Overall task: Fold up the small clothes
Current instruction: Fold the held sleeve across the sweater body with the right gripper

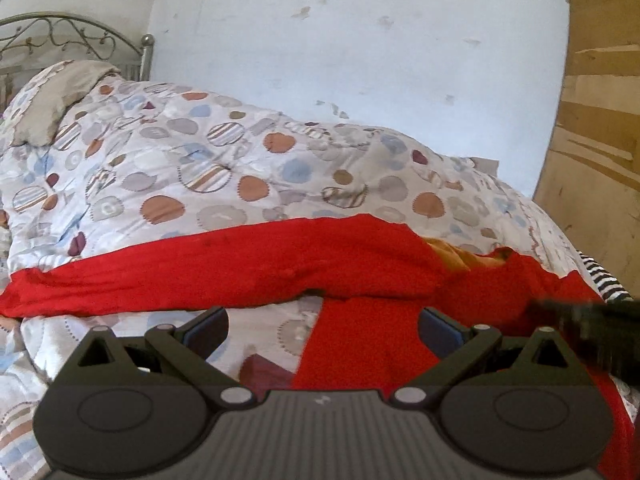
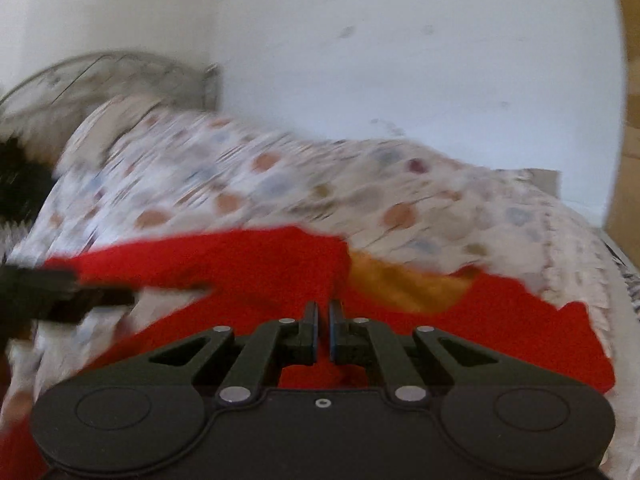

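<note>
1. Gaping wide, left gripper (image 1: pixel 322 330) hangs empty above red garment (image 1: pixel 248 264).
2. Right gripper (image 2: pixel 323 334): jaws pressed together, red cloth just beyond; pinch unclear.
3. Garment spread on patterned quilt (image 1: pixel 192 160).
4. White wall (image 1: pixel 360 48) behind bed.

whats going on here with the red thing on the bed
A person with a two-finger tool in each hand is folding a small red garment with an orange inner lining, spread on a bed covered by a quilt printed with coloured circles. The left tool hovers over the garment with its jaws wide open and nothing in them. The right tool is shut just above the red cloth; whether it pinches any fabric cannot be told. The right wrist view is blurred.
</note>
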Demonstrator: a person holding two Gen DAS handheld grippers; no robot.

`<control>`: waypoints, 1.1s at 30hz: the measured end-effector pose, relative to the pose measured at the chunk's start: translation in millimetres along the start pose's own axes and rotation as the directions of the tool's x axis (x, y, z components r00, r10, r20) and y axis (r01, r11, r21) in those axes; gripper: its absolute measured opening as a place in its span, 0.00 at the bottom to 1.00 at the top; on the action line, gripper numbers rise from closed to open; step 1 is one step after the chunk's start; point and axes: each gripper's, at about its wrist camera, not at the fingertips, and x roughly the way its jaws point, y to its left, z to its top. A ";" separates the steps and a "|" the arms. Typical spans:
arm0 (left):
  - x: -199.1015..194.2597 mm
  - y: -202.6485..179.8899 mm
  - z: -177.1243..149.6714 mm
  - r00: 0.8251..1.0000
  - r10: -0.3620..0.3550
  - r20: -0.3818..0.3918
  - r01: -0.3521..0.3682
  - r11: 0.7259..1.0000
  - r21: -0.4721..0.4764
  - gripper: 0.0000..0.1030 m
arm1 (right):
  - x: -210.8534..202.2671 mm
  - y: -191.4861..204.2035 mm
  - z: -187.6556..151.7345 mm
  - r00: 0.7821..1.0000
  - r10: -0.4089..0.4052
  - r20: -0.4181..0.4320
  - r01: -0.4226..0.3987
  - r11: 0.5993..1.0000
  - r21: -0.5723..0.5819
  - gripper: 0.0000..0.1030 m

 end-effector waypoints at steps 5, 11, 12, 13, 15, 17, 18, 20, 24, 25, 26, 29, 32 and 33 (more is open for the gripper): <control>0.6 7.4 0.3 1.000 0.016 -0.003 -0.016 1.000 -0.023 1.00 | -9.7 25.9 -22.0 0.999 0.038 -0.033 -0.041 0.996 -0.075 0.04; -0.2 5.7 3.7 1.000 0.025 0.007 -0.025 0.999 -0.031 1.00 | -15.4 30.4 -36.5 0.996 0.056 -0.065 -0.065 0.986 -0.152 0.04; 0.6 4.6 4.7 1.000 0.028 0.007 -0.028 0.999 -0.030 1.00 | -16.4 31.1 -39.0 0.996 0.054 -0.067 -0.065 0.984 -0.164 0.04; 1.3 2.9 5.5 1.000 0.029 0.005 -0.029 0.999 -0.029 1.00 | -16.2 29.7 -40.5 0.996 0.056 -0.070 -0.067 0.984 -0.165 0.05; 2.4 -0.6 6.5 1.000 0.027 0.003 -0.027 0.999 -0.025 1.00 | -15.2 27.7 -42.2 0.993 0.066 -0.094 -0.080 0.986 -0.148 0.07; 3.6 -5.0 7.4 1.000 0.029 -0.003 -0.029 0.999 -0.014 1.00 | -16.9 26.6 -43.1 0.990 0.078 -0.115 -0.093 0.987 -0.129 0.14; 4.5 -7.7 7.5 0.999 0.031 -0.007 -0.031 0.999 -0.007 1.00 | -18.3 26.8 -43.8 0.988 0.087 -0.127 -0.103 0.987 -0.125 0.15; 5.1 -12.6 7.5 0.999 0.031 -0.009 -0.031 1.000 0.002 1.00 | -21.5 27.3 -44.9 0.985 0.103 -0.140 -0.120 0.985 -0.123 0.21; 8.5 -21.7 6.3 0.999 0.034 -0.017 -0.034 0.999 0.017 1.00 | -31.1 25.3 -47.8 0.985 0.113 -0.133 -0.129 0.985 -0.117 0.32; 10.2 -24.2 5.7 0.999 0.034 -0.020 -0.034 0.999 0.023 1.00 | -33.0 23.4 -48.2 0.985 0.111 -0.132 -0.126 0.986 -0.110 0.35; 12.2 -26.3 5.0 0.999 0.035 -0.024 -0.034 0.999 0.030 1.00 | -34.1 21.6 -47.8 0.985 0.108 -0.131 -0.122 0.987 -0.105 0.39; 20.5 -32.7 2.0 0.999 0.040 -0.035 -0.038 0.998 0.047 1.00 | -37.7 15.1 -48.3 0.986 0.102 -0.131 -0.113 0.990 -0.079 0.49; 31.3 -35.5 -4.3 0.998 0.033 -0.055 -0.030 0.999 0.043 1.00 | -41.1 6.7 -49.5 0.988 0.086 -0.130 -0.095 0.993 -0.064 0.67; 35.9 -36.2 -7.2 0.998 0.023 -0.063 -0.021 0.999 0.034 1.00 | -42.7 3.5 -50.2 0.988 0.082 -0.128 -0.089 0.994 -0.057 0.71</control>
